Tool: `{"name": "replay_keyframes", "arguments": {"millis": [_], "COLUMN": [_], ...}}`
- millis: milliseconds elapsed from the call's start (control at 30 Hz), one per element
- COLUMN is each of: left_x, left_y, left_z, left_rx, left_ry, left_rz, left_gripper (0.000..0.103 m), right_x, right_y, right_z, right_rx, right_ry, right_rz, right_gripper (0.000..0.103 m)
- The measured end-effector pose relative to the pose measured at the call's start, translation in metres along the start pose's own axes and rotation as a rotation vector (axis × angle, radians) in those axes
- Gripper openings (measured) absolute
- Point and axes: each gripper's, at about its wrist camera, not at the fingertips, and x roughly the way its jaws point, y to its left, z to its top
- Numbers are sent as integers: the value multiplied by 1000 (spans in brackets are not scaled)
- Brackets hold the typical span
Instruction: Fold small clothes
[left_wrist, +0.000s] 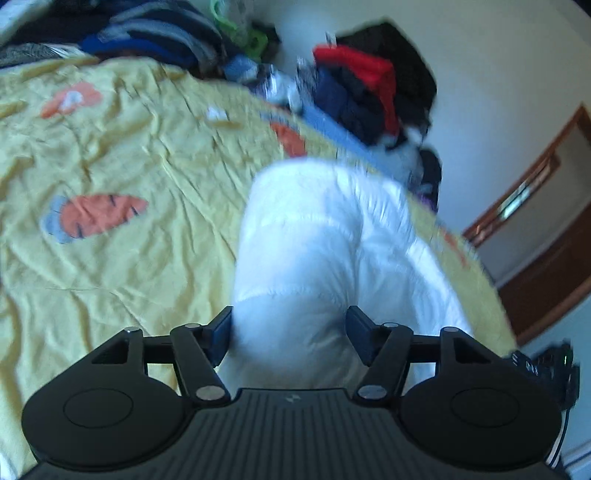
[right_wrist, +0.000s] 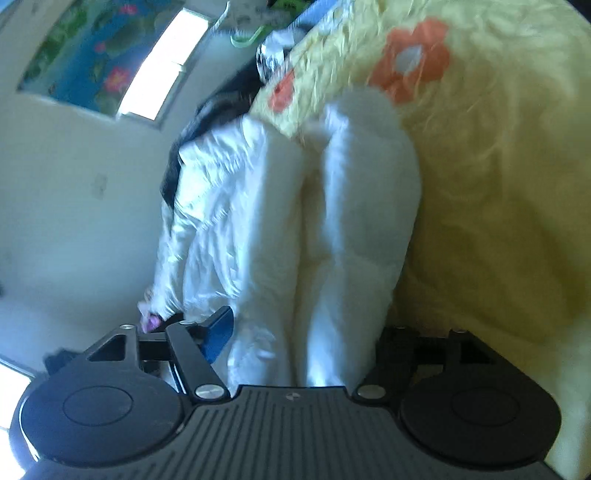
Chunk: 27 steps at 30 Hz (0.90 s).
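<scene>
Both the left gripper (left_wrist: 290, 334) and right gripper (right_wrist: 303, 328) clamp bunched folds of a puffy white quilted garment (left_wrist: 317, 236) lying along the edge of the yellow carrot-print bedspread (left_wrist: 122, 155).

Left gripper (left_wrist: 290, 332): black ribbed body, a small pale logo at its front edge, round black discs either side, silver rivets on the linkage bars. Right gripper (right_wrist: 301, 332) matches, blue pad left of its logo.
</scene>
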Motion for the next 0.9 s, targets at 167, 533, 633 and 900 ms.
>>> {"name": "replay_keyframes", "arguments": {"millis": [167,533,633,900], "left_x": [-27,-23,-19,-17], "left_y": [27,3,-1,26], "left_z": [-17,-27,-14,-40], "left_rx": [-66,41,78,11], "left_ry": [-5,47,13,-13], "left_rz": [-32,-4,49,105], "left_gripper": [80,52,52,71], "right_x": [-56,15,37,48], "right_y": [1,40,70,50], "right_z": [-18,-40,-28,-35], "right_rx": [-38,-281,-435,-409], "right_ry": [-63,58,68,49], "right_rz": [-26,-110,-162,-178], "right_gripper": [95,55,48,70]}}
